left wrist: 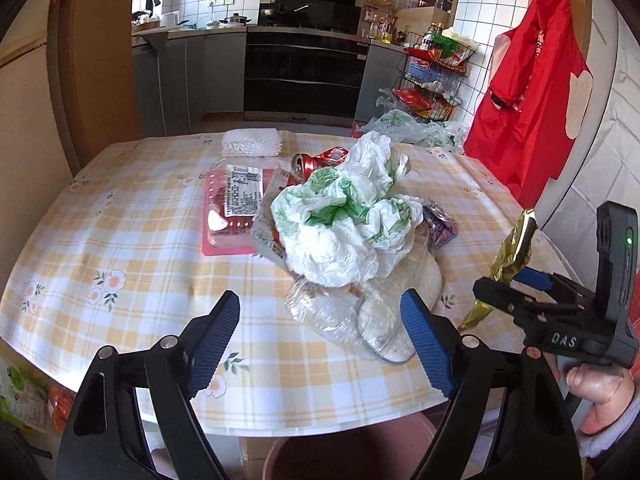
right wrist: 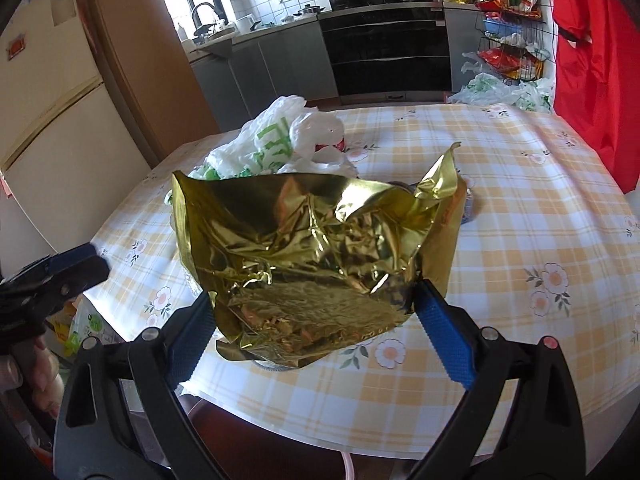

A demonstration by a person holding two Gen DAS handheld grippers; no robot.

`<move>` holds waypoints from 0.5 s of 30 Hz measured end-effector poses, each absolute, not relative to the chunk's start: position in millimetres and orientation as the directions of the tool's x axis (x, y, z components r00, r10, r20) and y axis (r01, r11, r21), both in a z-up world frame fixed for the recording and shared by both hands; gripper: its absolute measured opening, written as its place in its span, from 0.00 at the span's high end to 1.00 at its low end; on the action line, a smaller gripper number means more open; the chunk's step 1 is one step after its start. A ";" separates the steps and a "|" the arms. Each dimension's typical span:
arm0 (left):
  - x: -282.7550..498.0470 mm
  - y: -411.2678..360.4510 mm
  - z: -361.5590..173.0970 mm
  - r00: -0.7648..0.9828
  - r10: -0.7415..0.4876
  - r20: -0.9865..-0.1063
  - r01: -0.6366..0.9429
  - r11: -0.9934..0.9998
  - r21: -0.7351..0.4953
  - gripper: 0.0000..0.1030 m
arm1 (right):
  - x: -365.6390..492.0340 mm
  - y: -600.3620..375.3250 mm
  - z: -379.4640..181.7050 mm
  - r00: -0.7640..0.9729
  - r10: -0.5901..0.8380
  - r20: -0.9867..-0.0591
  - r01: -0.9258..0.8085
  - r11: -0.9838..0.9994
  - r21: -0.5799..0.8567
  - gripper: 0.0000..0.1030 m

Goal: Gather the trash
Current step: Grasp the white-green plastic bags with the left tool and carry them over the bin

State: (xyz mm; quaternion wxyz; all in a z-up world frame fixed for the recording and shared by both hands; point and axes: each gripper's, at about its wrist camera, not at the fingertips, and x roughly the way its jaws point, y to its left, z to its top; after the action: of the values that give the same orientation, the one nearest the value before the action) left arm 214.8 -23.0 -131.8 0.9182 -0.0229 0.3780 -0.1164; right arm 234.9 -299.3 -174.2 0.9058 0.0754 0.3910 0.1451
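A pile of trash lies on the checked table (left wrist: 120,240): a crumpled white and green plastic bag (left wrist: 344,220), a clear crushed plastic container (left wrist: 352,316), a red can (left wrist: 316,162), a red tray with a label (left wrist: 236,208) and a purple wrapper (left wrist: 440,226). My left gripper (left wrist: 320,340) is open just in front of the clear container. My right gripper (right wrist: 314,312) holds a gold foil bag (right wrist: 316,248) between its pads above the table's near edge. The right gripper also shows in the left wrist view (left wrist: 516,292), at the right, with the gold foil bag (left wrist: 512,256).
A brown bin (left wrist: 352,452) stands below the table's near edge. A white foam pad (left wrist: 251,142) lies at the far edge. Beyond are kitchen cabinets, an oven (left wrist: 306,68), a wire rack (left wrist: 434,76) and a red garment (left wrist: 532,92) hanging at the right. A fridge (right wrist: 52,120) stands left.
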 end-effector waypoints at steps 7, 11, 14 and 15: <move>272.4 -70.1 -142.7 0.682 -0.228 -0.695 0.198 0.972 -0.125 0.07 | 226.4 -322.9 -177.6 0.662 0.323 -0.677 -0.170 0.944 0.284 0.09; 302.1 -84.1 -152.8 0.674 -0.164 -0.721 0.131 0.986 -0.102 0.06 | 224.1 -335.3 -178.4 0.664 0.321 -0.676 -0.154 0.942 0.297 0.09; 317.6 -91.4 -161.7 0.669 -0.090 -0.738 0.078 0.996 -0.050 0.06 | 220.0 -339.4 -178.0 0.666 0.321 -0.673 -0.153 0.942 0.299 0.09; 321.4 -92.3 -164.2 0.663 -0.078 -0.744 0.061 0.997 -0.050 0.06 | 219.1 -339.5 -177.8 0.666 0.322 -0.673 -0.153 0.942 0.299 0.09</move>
State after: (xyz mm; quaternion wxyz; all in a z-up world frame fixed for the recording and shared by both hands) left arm 321.4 -92.3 -164.2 0.9118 -0.0104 0.4086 -0.0383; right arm 219.1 -339.5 -177.8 0.9061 0.1088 0.3872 0.1310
